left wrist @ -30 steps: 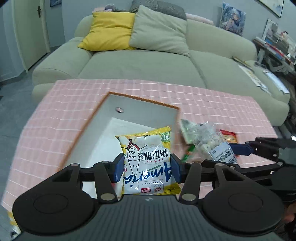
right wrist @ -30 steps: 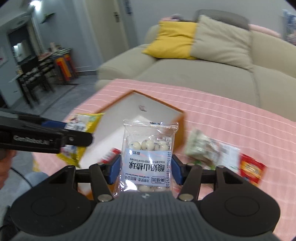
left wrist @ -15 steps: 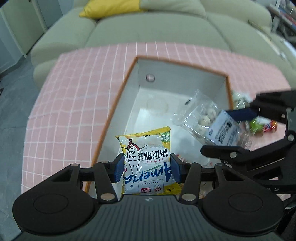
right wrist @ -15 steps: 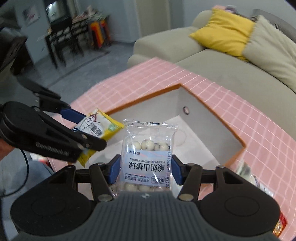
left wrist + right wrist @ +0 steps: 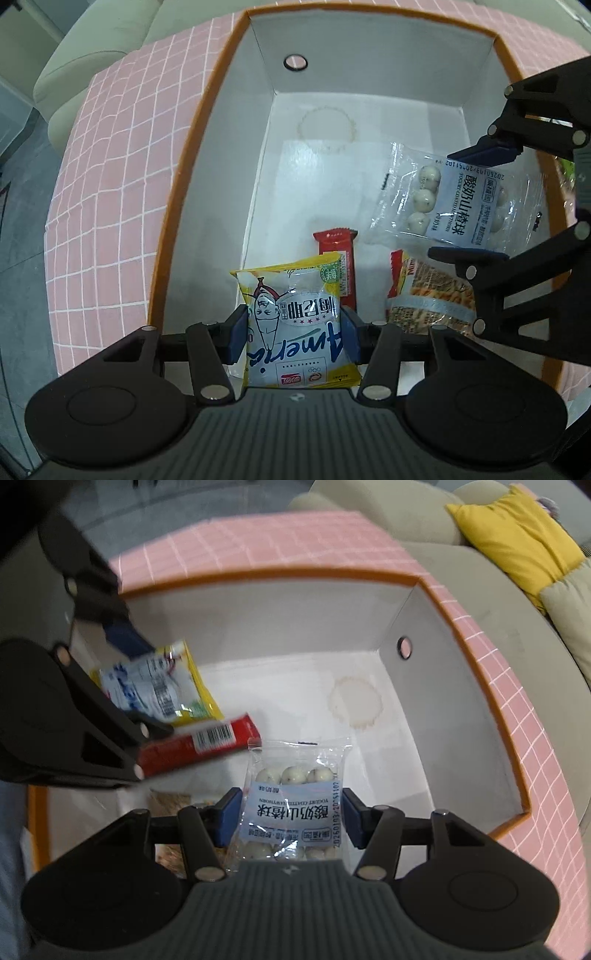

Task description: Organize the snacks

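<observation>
A white box with an orange rim (image 5: 207, 122) (image 5: 458, 627) sits on the pink checked tablecloth. My left gripper (image 5: 293, 334) is shut on a yellow snack packet (image 5: 295, 314) and hangs over the box's inside, pointing steeply down. The yellow snack packet (image 5: 159, 686) also shows in the right wrist view at the left. My right gripper (image 5: 291, 818) is shut on a clear bag of white yogurt balls (image 5: 291, 797) (image 5: 454, 199), also above the box floor. On the floor lie a red bar (image 5: 338, 254) (image 5: 199, 744) and a noodle-print packet (image 5: 428, 291).
The pink checked tablecloth (image 5: 110, 192) surrounds the box. A grey-green sofa (image 5: 424, 513) with a yellow cushion (image 5: 517, 531) stands behind the table. The far half of the box floor bears a round ring stain (image 5: 327, 129).
Both grippers have come down from above the table to over the inside of the box, tilting to point steeply down. Each still holds its packet.
</observation>
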Demonstrator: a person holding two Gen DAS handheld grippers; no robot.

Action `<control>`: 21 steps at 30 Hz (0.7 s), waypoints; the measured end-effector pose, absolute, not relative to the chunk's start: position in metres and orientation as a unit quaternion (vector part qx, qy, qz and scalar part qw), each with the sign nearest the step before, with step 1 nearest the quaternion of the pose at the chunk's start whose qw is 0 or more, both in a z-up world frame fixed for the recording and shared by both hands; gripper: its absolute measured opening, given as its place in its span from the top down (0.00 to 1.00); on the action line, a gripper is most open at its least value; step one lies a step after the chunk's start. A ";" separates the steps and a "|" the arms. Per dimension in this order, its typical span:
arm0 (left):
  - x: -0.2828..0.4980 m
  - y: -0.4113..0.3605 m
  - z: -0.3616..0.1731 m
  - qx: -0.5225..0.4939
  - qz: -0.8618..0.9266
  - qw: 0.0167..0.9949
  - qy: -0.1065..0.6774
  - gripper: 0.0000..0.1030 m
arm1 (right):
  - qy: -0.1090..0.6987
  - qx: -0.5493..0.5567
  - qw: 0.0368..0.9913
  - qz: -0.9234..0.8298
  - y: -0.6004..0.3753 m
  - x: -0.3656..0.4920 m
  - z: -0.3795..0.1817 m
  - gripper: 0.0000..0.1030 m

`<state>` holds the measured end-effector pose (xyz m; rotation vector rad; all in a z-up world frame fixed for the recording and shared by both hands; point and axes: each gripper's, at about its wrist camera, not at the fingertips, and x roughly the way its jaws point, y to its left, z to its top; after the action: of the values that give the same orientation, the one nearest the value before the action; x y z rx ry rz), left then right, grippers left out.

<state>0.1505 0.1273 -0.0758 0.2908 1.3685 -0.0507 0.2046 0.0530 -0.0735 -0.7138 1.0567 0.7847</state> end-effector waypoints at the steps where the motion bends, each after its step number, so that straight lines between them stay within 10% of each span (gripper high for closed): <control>1: 0.151 0.127 -0.077 0.135 -0.023 0.763 0.632 0.43 | 0.483 -0.333 0.726 0.358 0.054 0.203 -0.077 0.47; 21: 0.164 0.138 -0.107 0.138 -0.027 0.735 0.664 0.43 | 0.543 -0.303 0.684 0.382 0.059 0.199 -0.097 0.42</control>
<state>0.1636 0.1383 -0.1074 0.3044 1.4585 -0.0590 0.1989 0.0586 -0.0973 -0.6789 1.2159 0.8555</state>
